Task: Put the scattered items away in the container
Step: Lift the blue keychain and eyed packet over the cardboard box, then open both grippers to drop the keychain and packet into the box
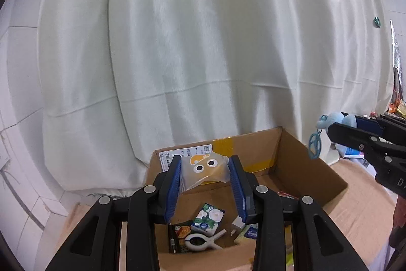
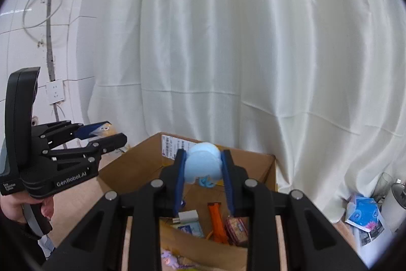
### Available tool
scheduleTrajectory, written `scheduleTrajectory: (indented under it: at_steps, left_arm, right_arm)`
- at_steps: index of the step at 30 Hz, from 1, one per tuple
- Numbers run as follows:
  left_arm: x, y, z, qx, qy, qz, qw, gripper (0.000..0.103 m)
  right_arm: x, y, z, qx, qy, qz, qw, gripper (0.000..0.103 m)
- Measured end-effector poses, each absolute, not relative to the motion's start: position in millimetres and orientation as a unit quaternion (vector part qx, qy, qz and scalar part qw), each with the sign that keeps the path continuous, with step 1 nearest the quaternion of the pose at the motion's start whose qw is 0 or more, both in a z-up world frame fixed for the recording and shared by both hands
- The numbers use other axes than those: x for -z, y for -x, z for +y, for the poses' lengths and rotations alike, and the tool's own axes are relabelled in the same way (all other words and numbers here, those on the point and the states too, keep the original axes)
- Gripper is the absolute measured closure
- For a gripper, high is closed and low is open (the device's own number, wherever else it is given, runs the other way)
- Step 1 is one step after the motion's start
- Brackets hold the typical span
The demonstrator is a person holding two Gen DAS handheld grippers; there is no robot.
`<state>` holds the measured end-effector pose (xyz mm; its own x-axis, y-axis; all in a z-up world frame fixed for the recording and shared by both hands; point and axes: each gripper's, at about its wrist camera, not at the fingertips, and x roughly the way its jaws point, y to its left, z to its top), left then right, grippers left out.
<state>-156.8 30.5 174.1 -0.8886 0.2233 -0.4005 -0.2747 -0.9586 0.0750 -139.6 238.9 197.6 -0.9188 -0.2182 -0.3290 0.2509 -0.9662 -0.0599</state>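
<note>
- Two grippers hang above an open cardboard box [image 1: 299, 164], and we see each one with something clamped between its blue pads.
- Our left gripper [image 1: 206, 170] is closed on a clear plastic packet [image 1: 205, 168] printed with cartoon eyes and an orange shape — it sits between the fingertips, over the far half of the box.
- Our right gripper [image 2: 203, 166] is closed on a pale blue soft toy [image 2: 203, 164]; in the left wrist view a blue ring charm [image 1: 315, 145] dangles from it, just right of the box's far right corner.
- Down in the box lie a white clip [image 1: 200, 241], a small green carton with white flowers [image 1: 208, 219], a white plug [image 2: 188, 217], an orange strap [image 2: 217, 222] and a red snack pack [image 2: 237, 230].
- Behind everything hangs a white curtain [image 1: 203, 42], and the box rests on a pinkish tabletop [image 1: 360, 207].
- A hand [image 2: 15, 205] grips the left tool's handle at the near left.
</note>
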Motion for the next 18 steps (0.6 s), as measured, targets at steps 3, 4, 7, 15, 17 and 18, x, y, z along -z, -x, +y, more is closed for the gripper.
scheduleTrajectory:
  at_steps: [3, 4, 7, 15, 17, 18]
  left_arm:
    - [-156, 183, 34, -0.966, 0.217, 0.05, 0.13, 0.065]
    - [-148, 192, 36, -0.964, 0.227, 0.05, 0.129, 0.065]
    - [-126, 208, 40, -0.959, 0.247, 0.054, 0.131, 0.065]
    - [-90, 232, 40, -0.95, 0.28, 0.048, 0.131, 0.065]
    - [-87, 232, 40, -0.95, 0.28, 0.047, 0.132, 0.065]
    - [-85, 234, 41, -0.949, 0.281, 0.049, 0.133, 0.065]
  right_arm:
    - [-182, 163, 240, 0.975, -0.18, 0.042, 0.122, 0.072]
    - [-176, 170, 241, 0.974, -0.188, 0.04, 0.123, 0.072]
    - [-152, 193, 244, 0.968, -0.215, 0.032, 0.123, 0.072]
    - [-108, 229, 247, 0.956, -0.266, 0.015, 0.123, 0.072]
    - [-102, 230, 248, 0.955, -0.269, 0.01, 0.124, 0.072]
    - [-100, 230, 249, 0.954, -0.271, 0.009, 0.125, 0.072]
